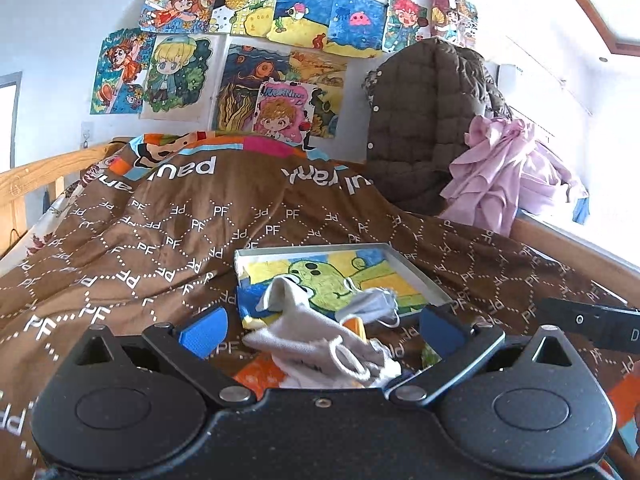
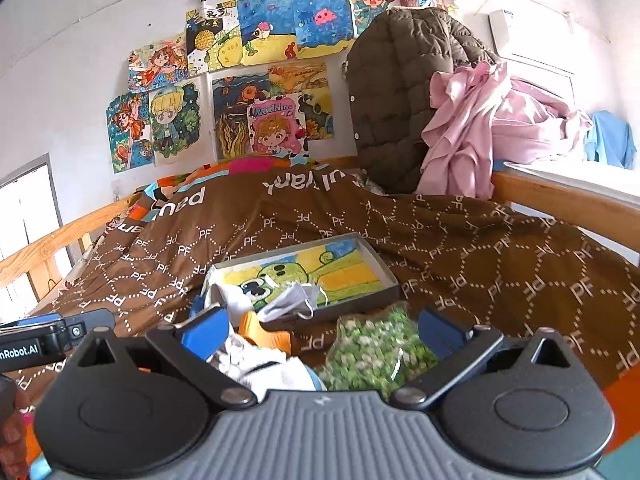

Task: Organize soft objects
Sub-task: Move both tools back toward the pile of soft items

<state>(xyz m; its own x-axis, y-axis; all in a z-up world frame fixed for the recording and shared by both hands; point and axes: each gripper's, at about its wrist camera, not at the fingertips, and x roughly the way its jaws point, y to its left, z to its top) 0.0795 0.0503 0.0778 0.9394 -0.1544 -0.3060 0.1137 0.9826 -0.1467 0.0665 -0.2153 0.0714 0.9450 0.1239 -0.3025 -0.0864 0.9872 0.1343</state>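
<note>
Grey cloth pouch (image 1: 320, 344) heaped nearest, between left gripper (image 1: 322, 330) jaws, wide apart, nothing held. Right gripper (image 2: 322, 330) equally wide, empty, over green speckled bag (image 2: 376, 350). Shallow box (image 2: 390, 284) beyond holds face mask (image 2: 292, 298). Risk: drawstring loops snagging, dragging neighbours along.

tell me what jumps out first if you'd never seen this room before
The wall of bright hand-coloured cartoon drawings above the bed catches the eye first. Below it a brown quilt printed with white PF letters covers the bed, with a shallow tray lined with a green cartoon drawing lying on it. A small heap of soft things, a grey pouch and a face mask, spills over the tray's near edge.
</note>
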